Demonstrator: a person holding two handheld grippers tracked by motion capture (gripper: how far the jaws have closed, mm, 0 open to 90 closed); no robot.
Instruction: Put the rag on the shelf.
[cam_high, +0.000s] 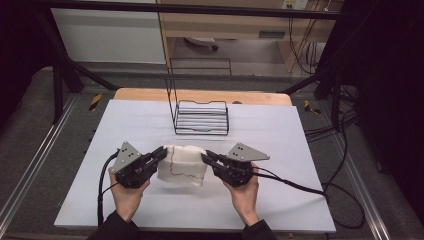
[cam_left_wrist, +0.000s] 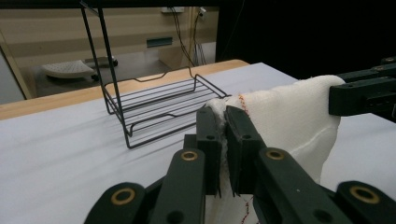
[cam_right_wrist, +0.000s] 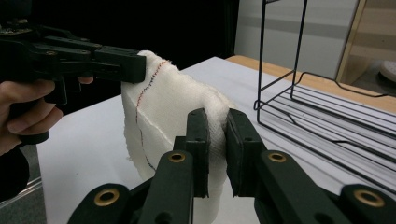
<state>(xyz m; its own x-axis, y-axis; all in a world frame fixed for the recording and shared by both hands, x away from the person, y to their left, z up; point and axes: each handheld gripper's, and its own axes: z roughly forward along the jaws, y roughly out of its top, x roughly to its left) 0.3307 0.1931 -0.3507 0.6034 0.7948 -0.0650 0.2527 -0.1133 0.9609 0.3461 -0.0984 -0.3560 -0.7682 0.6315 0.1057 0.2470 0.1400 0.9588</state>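
Observation:
A white cloth (cam_high: 182, 165) with a dark wavy stitched line hangs above the table, stretched between the two grippers. My left gripper (cam_high: 161, 153) is shut on the cloth's left top corner; in the left gripper view the cloth (cam_left_wrist: 285, 116) is pinched between the black jaws (cam_left_wrist: 223, 122). My right gripper (cam_high: 207, 157) is shut on the right top corner, and in the right gripper view the cloth (cam_right_wrist: 168, 100) is clamped between its jaws (cam_right_wrist: 217, 128). The lower edge of the cloth droops toward the table.
A black wire rack (cam_high: 201, 118) with a tall back frame stands at the far middle of the white table cover (cam_high: 280, 200). Black cables (cam_high: 300, 186) trail from both grippers across the table. Metal frame rails run along both sides.

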